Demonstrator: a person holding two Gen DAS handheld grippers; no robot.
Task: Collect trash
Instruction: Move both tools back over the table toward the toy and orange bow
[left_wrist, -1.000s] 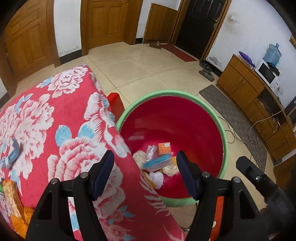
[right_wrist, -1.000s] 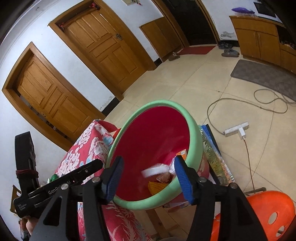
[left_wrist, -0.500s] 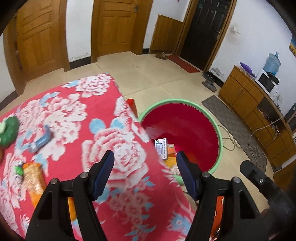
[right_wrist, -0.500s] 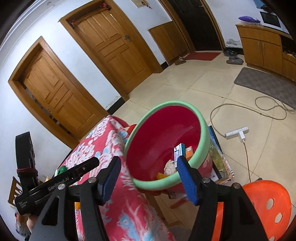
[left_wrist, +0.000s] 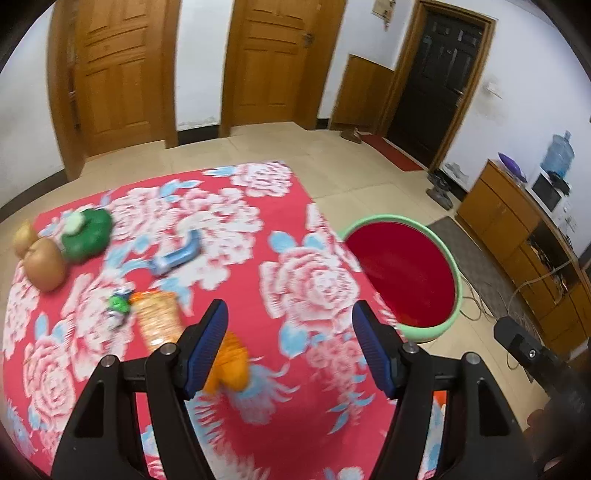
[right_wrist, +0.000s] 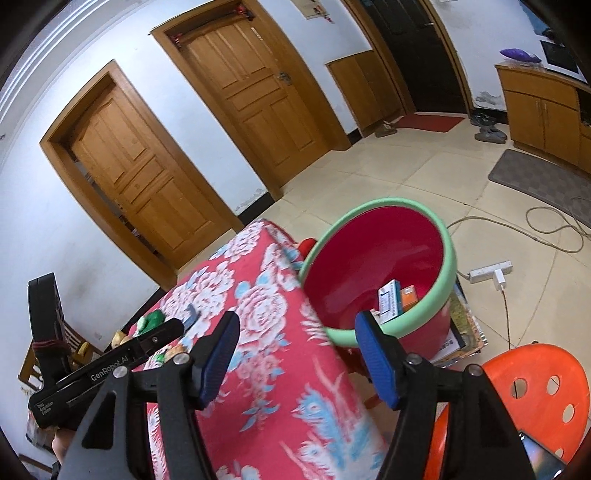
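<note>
We hold the left gripper (left_wrist: 290, 345) above the table with its jaws apart and nothing between them. The right gripper (right_wrist: 297, 354) is likewise empty; its jaws have just been opening.

The trash lies on the red floral tablecloth (left_wrist: 306, 280), a soft printed fabric. An orange snack wrapper (left_wrist: 157, 319), flat and crinkled, has its long axis running from the far left toward the left gripper. A blue-grey wrapper (left_wrist: 177, 256), elongated and slightly curved, lies with its long axis diagonal, the far end to the right. A small green scrap (left_wrist: 119, 303) sits just beside the orange wrapper.

The basin (right_wrist: 448, 273), round, smooth red plastic with a pale green rim, stands beside the table's edge. It contains a white and blue carton (right_wrist: 388, 298) and an orange box (right_wrist: 410, 295).
</note>
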